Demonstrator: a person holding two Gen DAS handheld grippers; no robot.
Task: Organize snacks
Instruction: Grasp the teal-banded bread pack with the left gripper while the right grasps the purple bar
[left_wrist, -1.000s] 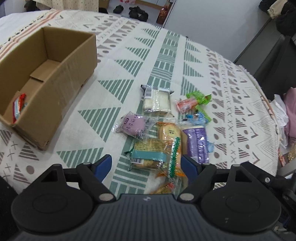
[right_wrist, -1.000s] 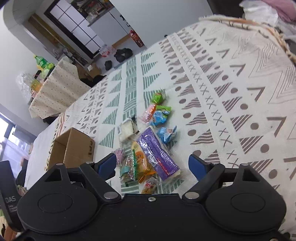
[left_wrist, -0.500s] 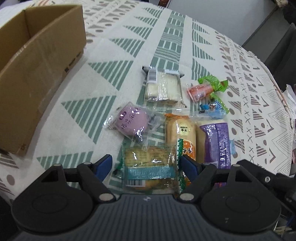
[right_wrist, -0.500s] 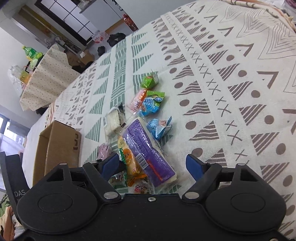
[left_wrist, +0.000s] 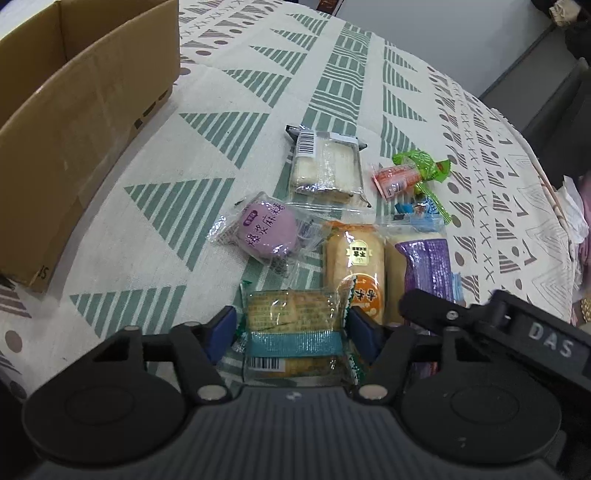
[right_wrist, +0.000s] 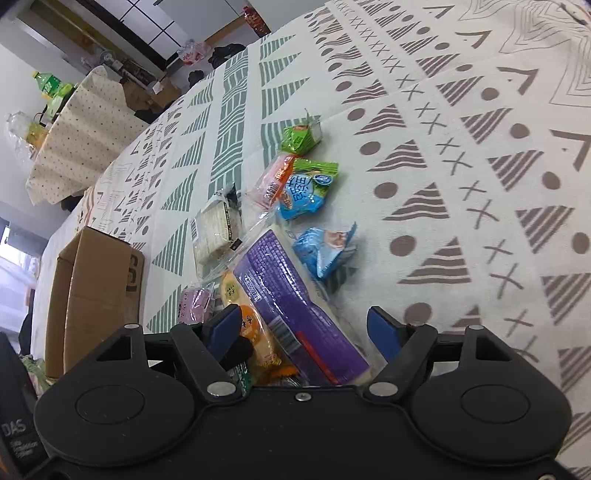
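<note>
Left wrist view: left tool (left_wrist: 291, 326) is closing around the teal-banded cracker pack (left_wrist: 293, 332); right tool (right_wrist: 303, 332) is closing over the purple packet (right_wrist: 295, 306), not yet gripping.

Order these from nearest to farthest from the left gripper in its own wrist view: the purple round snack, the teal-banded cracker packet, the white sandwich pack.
1. teal-banded cracker packet, between the closing jaws of the left gripper.
2. purple round snack, ahead, slightly left.
3. white sandwich pack, farthest, straight ahead.

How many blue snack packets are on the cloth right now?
2. One blue packet lies against the pink packet; the other sits right of the purple packet. Others may be hidden underneath.
</note>
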